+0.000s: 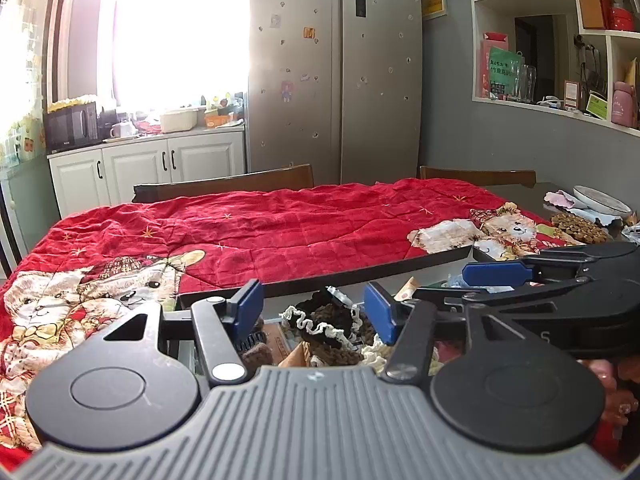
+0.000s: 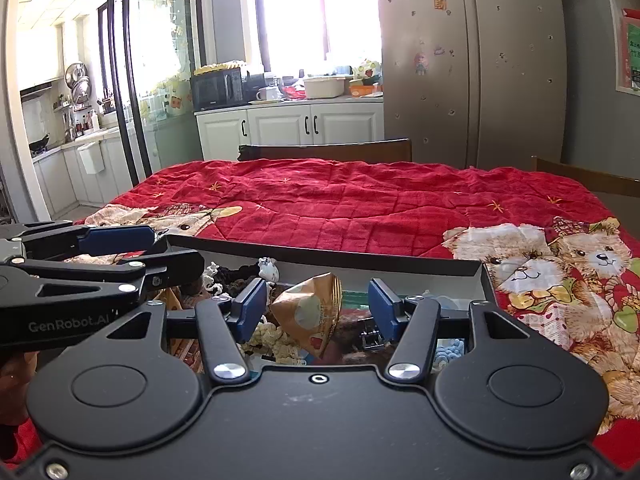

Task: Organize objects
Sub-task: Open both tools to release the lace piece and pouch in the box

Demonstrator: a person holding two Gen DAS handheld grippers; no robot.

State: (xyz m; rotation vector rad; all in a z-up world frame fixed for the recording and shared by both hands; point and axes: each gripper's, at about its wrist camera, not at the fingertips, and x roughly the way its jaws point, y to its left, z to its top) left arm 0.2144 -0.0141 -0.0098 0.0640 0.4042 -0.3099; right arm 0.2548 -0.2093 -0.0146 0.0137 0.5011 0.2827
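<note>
A shallow dark-rimmed box (image 1: 360, 272) (image 2: 360, 257) lies on the red bear-print quilt (image 1: 280, 232) (image 2: 360, 204), holding several small items. My left gripper (image 1: 314, 306) hovers over its left part, jaws open, with brown crochet pieces with cream frills (image 1: 328, 322) below and between the blue pads, untouched. My right gripper (image 2: 318, 306) hangs over the box's middle, open, its pads either side of a crumpled brown snack packet (image 2: 310, 314) with gaps on both sides. Each gripper shows in the other's view: the right gripper (image 1: 480, 284) and the left gripper (image 2: 160, 250).
Two wooden chair backs (image 1: 240, 184) (image 1: 480, 176) stand behind the table, with a steel fridge (image 1: 336, 72) and white cabinets (image 1: 152, 164) beyond. At the table's right end sit a white plate (image 1: 600, 200) and a brown crochet mat (image 1: 578, 228). A hand (image 1: 612, 392) holds the right gripper.
</note>
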